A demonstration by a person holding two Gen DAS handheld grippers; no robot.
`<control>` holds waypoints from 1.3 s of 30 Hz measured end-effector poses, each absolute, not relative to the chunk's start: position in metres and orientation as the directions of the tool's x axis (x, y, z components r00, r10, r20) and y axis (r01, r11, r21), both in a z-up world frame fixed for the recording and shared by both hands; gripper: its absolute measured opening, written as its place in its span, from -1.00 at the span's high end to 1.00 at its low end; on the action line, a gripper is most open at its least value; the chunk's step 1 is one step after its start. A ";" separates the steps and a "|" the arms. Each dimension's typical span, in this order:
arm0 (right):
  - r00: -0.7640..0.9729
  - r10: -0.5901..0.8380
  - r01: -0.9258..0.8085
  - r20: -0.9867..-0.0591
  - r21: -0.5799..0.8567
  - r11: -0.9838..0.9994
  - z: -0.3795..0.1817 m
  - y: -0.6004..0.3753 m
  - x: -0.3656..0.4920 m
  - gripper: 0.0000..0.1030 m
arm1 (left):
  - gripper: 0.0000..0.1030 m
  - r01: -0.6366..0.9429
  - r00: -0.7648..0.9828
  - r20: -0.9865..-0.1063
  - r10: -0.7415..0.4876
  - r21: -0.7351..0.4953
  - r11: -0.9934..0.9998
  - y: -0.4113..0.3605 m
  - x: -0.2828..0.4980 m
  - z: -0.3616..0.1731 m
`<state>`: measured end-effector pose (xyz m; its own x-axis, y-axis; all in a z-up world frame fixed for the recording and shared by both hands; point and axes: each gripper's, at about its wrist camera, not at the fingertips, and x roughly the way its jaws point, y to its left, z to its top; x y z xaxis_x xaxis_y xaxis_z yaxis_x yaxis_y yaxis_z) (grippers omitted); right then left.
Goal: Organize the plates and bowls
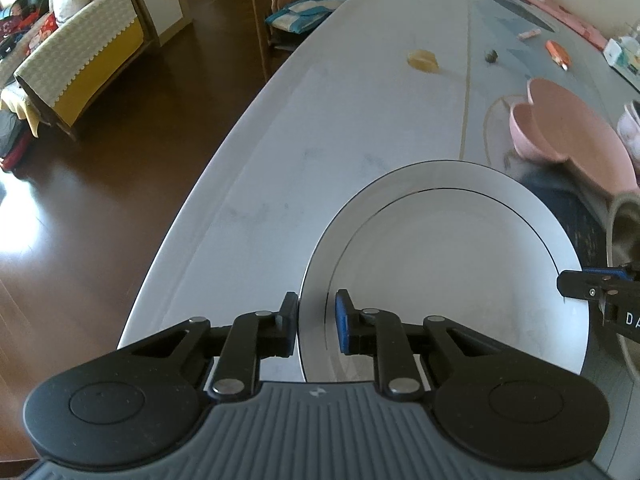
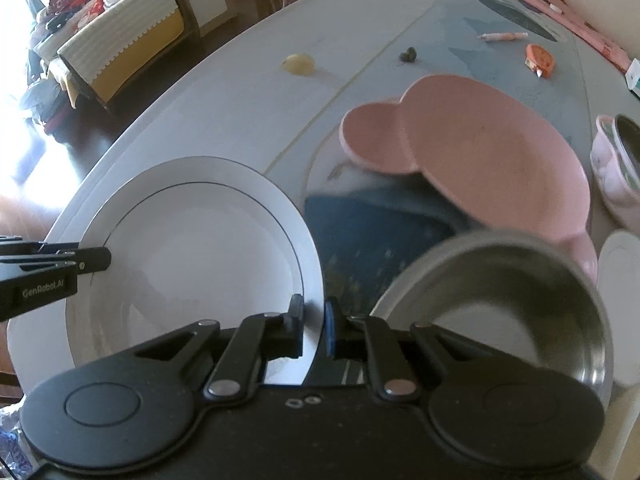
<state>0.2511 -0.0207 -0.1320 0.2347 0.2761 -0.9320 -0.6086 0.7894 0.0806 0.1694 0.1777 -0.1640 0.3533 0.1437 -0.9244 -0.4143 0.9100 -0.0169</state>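
A white plate with a thin dark ring is held near the table's front edge. My left gripper is shut on its left rim. My right gripper is shut on the same white plate at its right rim. A pink bear-shaped plate lies behind it on a blue mat; it also shows in the left wrist view. A steel bowl sits to the right of my right gripper. A pink bowl with a steel liner stands at the far right.
The white oval table drops off to a wood floor at left. A yellowish scrap, a small dark lump, an orange object and a pen lie further back. A white dish edge is at right.
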 end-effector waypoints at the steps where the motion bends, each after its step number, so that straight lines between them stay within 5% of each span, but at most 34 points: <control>1: 0.235 0.275 -0.607 -0.932 0.080 0.791 -0.132 -0.022 0.246 0.79 | 0.65 -0.411 0.355 -0.924 0.143 -0.017 0.912 0.177 0.163 -0.164; 17: 0.243 0.285 -0.552 -0.927 0.110 0.827 -0.117 -0.065 0.163 0.83 | 0.66 -0.322 0.381 -0.920 0.097 -0.034 0.946 0.151 0.102 -0.158; 39: 0.211 0.266 -0.351 -0.940 0.181 0.919 -0.141 -0.124 0.152 0.81 | 0.70 -0.120 0.395 -0.917 0.055 0.009 0.993 0.105 0.109 -0.160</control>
